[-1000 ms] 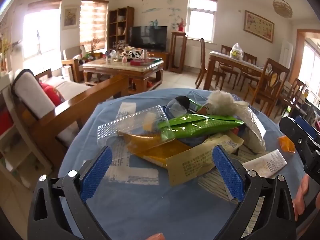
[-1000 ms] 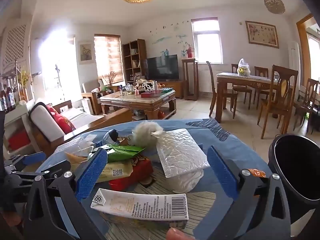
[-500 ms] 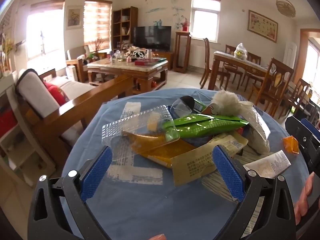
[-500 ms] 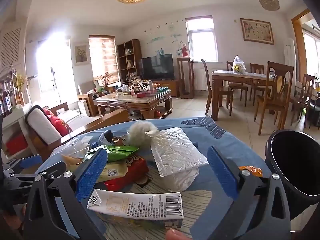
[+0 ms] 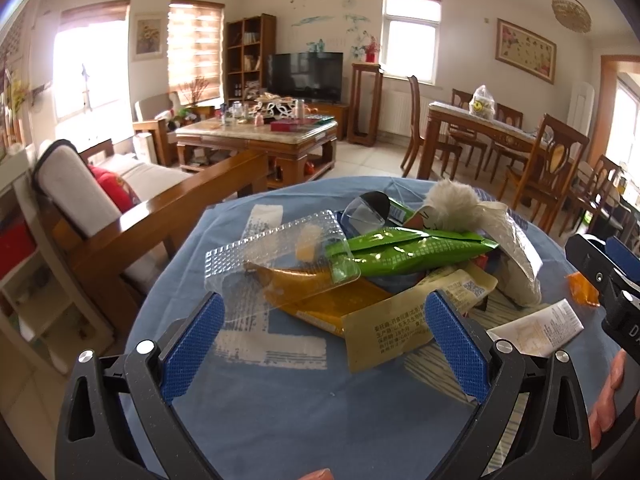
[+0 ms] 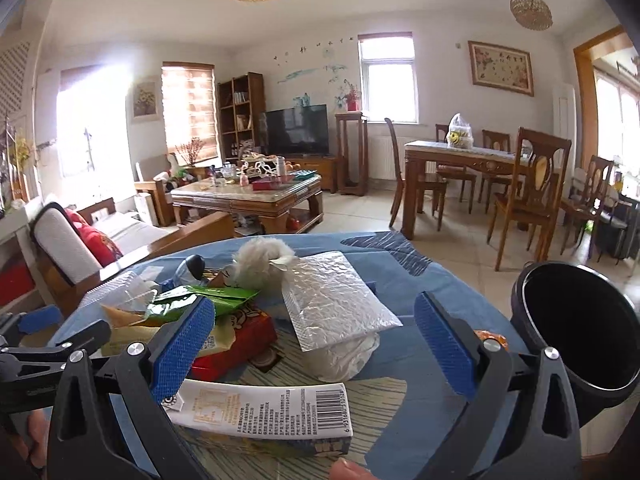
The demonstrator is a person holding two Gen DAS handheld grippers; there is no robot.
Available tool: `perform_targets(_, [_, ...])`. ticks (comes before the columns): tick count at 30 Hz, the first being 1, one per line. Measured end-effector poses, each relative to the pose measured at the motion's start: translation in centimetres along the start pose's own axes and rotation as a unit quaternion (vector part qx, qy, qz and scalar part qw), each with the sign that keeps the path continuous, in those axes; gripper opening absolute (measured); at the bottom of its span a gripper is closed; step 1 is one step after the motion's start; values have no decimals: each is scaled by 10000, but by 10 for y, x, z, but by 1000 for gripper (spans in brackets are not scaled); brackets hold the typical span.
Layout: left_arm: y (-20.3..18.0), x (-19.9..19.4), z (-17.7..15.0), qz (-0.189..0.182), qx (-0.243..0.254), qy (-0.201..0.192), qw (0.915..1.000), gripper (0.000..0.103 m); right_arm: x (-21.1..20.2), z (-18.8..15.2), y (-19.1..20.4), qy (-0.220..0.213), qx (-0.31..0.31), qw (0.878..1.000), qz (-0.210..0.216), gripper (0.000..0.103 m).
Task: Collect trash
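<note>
A heap of trash lies on a round table with a blue cloth (image 5: pixel 280 408). In the left wrist view I see a clear plastic tray (image 5: pixel 276 250), a green wrapper (image 5: pixel 408 246), a yellow packet (image 5: pixel 404 328) and a white fluffy ball (image 5: pixel 452 200). My left gripper (image 5: pixel 320 338) is open just short of the heap, holding nothing. In the right wrist view a white barcode label (image 6: pixel 264 404) lies between the open fingers of my right gripper (image 6: pixel 314 344), with a silver foil pouch (image 6: pixel 336 300) and a red packet (image 6: pixel 236 344) beyond. A black bin (image 6: pixel 580 328) stands at the right.
A wooden sofa arm (image 5: pixel 168 216) with white and red cushions borders the table's left side. Beyond are a coffee table (image 5: pixel 256 136), a TV and a dining table with chairs (image 5: pixel 500 136). The right gripper shows at the right edge (image 5: pixel 608 276) of the left wrist view.
Both grippers have drawn back and risen slightly, so the heap sits a little farther away. Their fingers stay open and the trash has not moved.
</note>
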State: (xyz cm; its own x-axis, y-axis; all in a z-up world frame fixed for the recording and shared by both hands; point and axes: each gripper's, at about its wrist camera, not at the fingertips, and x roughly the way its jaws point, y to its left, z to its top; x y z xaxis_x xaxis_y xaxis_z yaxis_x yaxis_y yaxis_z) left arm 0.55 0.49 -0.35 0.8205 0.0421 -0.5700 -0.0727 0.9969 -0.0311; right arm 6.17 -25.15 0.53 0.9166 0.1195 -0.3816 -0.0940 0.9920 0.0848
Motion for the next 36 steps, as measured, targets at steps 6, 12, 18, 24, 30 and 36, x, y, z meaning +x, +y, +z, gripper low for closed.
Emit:
perform_targets(6, [-2,-1,0,109,31,-3,9999,99,-1,1,-3,17,29,10000,-8,98])
perform_targets(12, [-2,-1,0,146,29,-11,9999,99,-2,1,-6,27,102,9999,60,98])
perform_targets(18, [-2,-1,0,144,22,-9,9999,99,-2,0,-7,41,105,9999,86,98])
perform_targets(24, [0,-1,0,99,-29,-10,9999,99,-1,0,-6,52,101,9999,74,98])
perform_targets(30, [0,-1,0,94,-33,-15,9999,99,-1,0,-7,52,111,9999,77,98])
perform_targets(36, [0,-1,0,98,-28,-11,9999,99,-1,-1,-8,60,117,9999,69,98])
